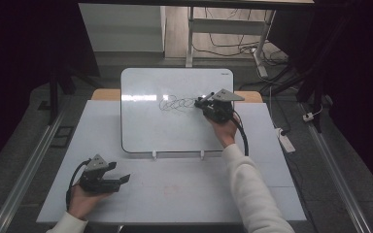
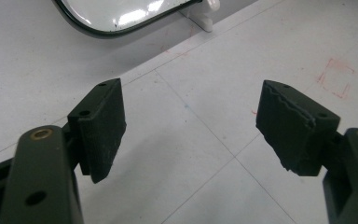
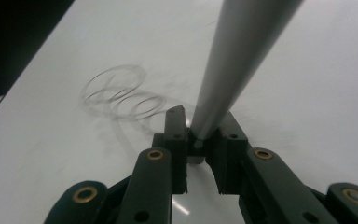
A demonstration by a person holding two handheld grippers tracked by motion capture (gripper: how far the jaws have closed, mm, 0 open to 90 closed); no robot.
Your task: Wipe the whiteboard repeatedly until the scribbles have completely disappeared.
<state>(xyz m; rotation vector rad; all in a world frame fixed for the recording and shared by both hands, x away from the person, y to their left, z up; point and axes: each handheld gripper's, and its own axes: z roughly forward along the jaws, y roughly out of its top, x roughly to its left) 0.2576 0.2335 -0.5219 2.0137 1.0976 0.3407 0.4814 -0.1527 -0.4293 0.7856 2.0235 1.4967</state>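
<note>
Now the right gripper [image 1: 205, 102] has its jaws clenched on a slim grey marker pen [image 3: 235, 60], held over the white rounded-corner whiteboard [image 1: 175, 131] at the far middle of the pale worktop [image 1: 184, 194]. Looping dark scribbles [image 1: 177, 103] lie just left of it. At the near left, the left gripper [image 1: 121, 178] rests with jaws released, holding nothing.

I'm looking at what reads as a lab or test room: a white work table [image 1: 175, 189] on a metal frame, dark curtains [image 1: 24, 58] on both sides, loose cables [image 1: 233, 48] and a power strip [image 1: 285, 140] on the grey floor, and a bare desk frame [image 1: 223, 24] behind
</note>
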